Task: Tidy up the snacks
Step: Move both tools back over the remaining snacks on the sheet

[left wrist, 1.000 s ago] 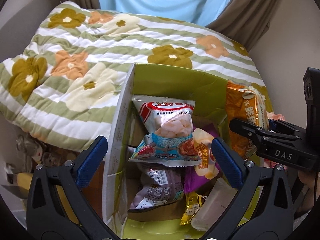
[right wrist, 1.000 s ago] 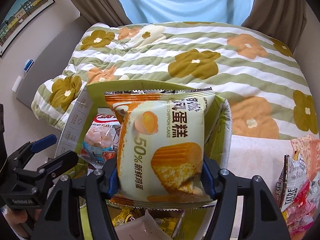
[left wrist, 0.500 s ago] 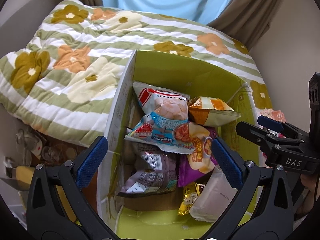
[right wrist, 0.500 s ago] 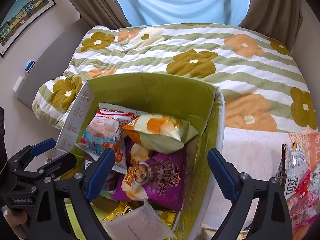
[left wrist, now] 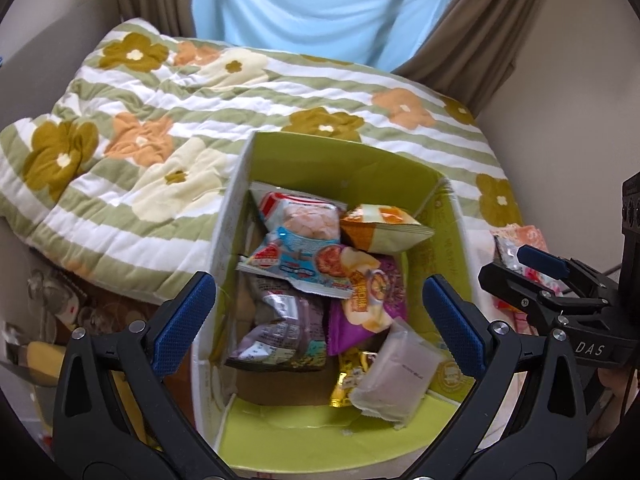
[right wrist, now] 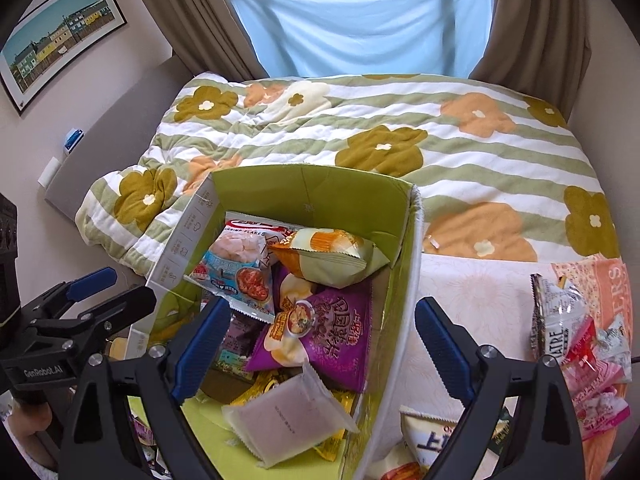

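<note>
hovering released left tool [left wrist: 318, 312] and right tool [right wrist: 320, 346], green box [right wrist: 308, 192] of snacks, floral quilt [right wrist: 400, 128], loose packets [right wrist: 580, 344] right

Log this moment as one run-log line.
task: organize snacks | right claw: open, empty | left claw: open, empty | chiffon cake pack: in green box | loose snacks: right of box

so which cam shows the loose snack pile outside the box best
The right wrist view: the pile of packets lies in the open on the bedding. The left wrist view catches only a sliver, mostly hidden behind the right gripper.
</note>
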A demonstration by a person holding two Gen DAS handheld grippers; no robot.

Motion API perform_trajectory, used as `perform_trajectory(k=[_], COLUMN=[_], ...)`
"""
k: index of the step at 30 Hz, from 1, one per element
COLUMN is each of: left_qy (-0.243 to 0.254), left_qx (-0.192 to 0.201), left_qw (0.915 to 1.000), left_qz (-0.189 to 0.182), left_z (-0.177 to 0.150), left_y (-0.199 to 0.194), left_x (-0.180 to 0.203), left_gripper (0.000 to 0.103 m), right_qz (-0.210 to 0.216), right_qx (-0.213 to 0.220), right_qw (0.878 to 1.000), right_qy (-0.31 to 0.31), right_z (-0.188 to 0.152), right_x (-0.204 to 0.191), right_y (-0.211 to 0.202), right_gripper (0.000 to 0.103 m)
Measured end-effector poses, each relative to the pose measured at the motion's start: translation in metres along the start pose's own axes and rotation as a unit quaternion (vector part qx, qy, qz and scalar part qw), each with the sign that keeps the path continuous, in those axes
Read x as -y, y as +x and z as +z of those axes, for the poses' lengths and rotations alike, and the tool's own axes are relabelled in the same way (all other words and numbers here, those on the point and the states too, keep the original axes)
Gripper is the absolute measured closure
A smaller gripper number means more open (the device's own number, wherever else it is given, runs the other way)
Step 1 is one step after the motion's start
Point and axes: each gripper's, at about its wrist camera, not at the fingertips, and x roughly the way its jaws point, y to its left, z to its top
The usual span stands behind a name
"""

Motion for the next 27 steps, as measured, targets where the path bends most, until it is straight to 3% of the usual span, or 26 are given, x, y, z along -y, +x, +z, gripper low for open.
perform_trajectory(k=[13, 18, 27], left_qy=[0.057, 0.056, -0.006], left_qx=[0.015, 0.029, 0.059], left_qw=[0.9964, 0.9970, 0.9980], left_qz=[-0.061, -0.044, 0.019], left_z=[-0.024, -0.047, -0.096], left_y=[-0.020, -0.023, -0.015], left_x=[0.092, 0.138, 0.213], left_gripper=[0.000, 0.000, 0.000], right_qz=[-0.041, -0.040, -0.042], right_qx=[0.036, 0.051, 0.041], right_qw=[0.998, 0.998, 0.994], right_qy=[-0.010, -0.024, -0.096], right_z=[-0.032, -0.043, -0.062], right_x=[0.048, 0.087, 0.163], right_y=[-0.079, -0.103, -0.113], right_gripper=[0.011, 0.011, 0.011])
